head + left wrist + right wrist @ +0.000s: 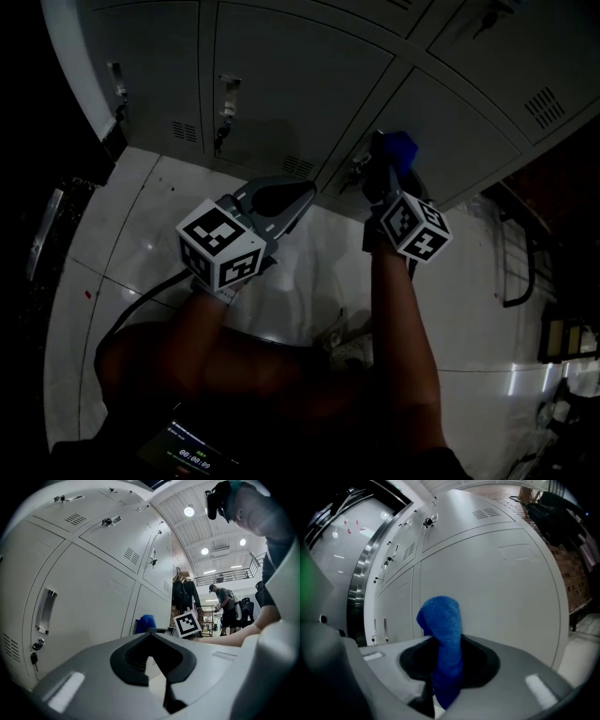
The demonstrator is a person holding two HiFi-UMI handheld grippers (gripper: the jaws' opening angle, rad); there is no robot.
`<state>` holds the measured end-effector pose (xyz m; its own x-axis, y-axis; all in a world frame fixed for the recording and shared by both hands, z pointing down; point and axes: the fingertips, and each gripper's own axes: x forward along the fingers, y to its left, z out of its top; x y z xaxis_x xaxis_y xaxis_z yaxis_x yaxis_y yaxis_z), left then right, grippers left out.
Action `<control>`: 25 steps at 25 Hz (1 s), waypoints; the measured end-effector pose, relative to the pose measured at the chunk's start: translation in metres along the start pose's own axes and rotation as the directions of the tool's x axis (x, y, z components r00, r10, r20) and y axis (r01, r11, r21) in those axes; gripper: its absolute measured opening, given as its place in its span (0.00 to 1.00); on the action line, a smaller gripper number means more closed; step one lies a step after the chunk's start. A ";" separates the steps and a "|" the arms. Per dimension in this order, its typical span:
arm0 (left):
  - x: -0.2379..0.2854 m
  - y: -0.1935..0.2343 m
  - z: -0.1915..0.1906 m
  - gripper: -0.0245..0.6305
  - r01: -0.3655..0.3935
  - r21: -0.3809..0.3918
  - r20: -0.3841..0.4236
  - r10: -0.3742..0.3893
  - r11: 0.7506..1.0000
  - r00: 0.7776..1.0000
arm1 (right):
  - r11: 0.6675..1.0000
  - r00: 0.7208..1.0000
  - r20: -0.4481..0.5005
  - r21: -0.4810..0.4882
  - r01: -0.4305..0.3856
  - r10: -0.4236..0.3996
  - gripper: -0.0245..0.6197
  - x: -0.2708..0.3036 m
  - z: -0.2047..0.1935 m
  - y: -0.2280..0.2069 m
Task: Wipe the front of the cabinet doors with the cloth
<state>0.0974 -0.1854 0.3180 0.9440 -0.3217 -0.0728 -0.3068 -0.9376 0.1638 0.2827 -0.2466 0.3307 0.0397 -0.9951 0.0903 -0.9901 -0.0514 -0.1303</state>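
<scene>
"While both forearms reach out over the pale tiled floor [141,244], what does each hand carry?"

"One gripper each. The left gripper [286,199] is the nearer one. Its jaws are drawn together with nothing between them."

"And the right one?"

"The right gripper [386,167] is farther out and to the right, clenched on the blue cloth [401,145] — a thick fold stands up past the jaws."

"Where is the cloth against the cabinet?"

"Just in front of a grey cabinet door [469,103], near a lock at the door's edge. I cannot tell whether it touches the metal. More grey doors run off to the left, each with a handle and vent slots."
</scene>
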 end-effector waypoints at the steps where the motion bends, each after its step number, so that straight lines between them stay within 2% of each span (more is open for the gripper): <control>1: 0.000 0.000 0.000 0.04 0.000 0.001 0.000 0.000 1.000 1.000 | 1.000 1.000 0.006 -0.002 0.013 -0.013 0.20 -0.002 0.001 -0.005; 9: 0.001 0.000 -0.003 0.04 0.000 0.007 -0.011 0.000 1.000 1.000 | 0.993 0.992 0.040 0.028 0.115 -0.116 0.20 -0.020 0.006 -0.044; 14: 0.001 -0.002 -0.004 0.04 0.004 0.009 -0.015 -0.004 1.000 1.000 | 0.978 0.977 0.046 0.040 0.205 -0.206 0.20 -0.037 0.008 -0.081; 21: 0.001 -0.001 -0.005 0.04 0.004 0.008 -0.015 -0.004 1.000 1.000 | 0.945 0.945 0.053 0.074 0.319 -0.323 0.20 -0.064 0.015 -0.139; 25: 0.002 0.000 -0.006 0.04 0.005 0.010 -0.019 -0.005 1.000 1.000 | 0.910 0.918 0.042 0.163 0.382 -0.393 0.20 -0.084 0.011 -0.178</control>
<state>0.0998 -0.1846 0.3242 0.9476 -0.3146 -0.0551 -0.3032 -0.9404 0.1540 0.4569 -0.1551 0.3351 0.4315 -0.8974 0.0923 -0.8637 -0.4405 -0.2450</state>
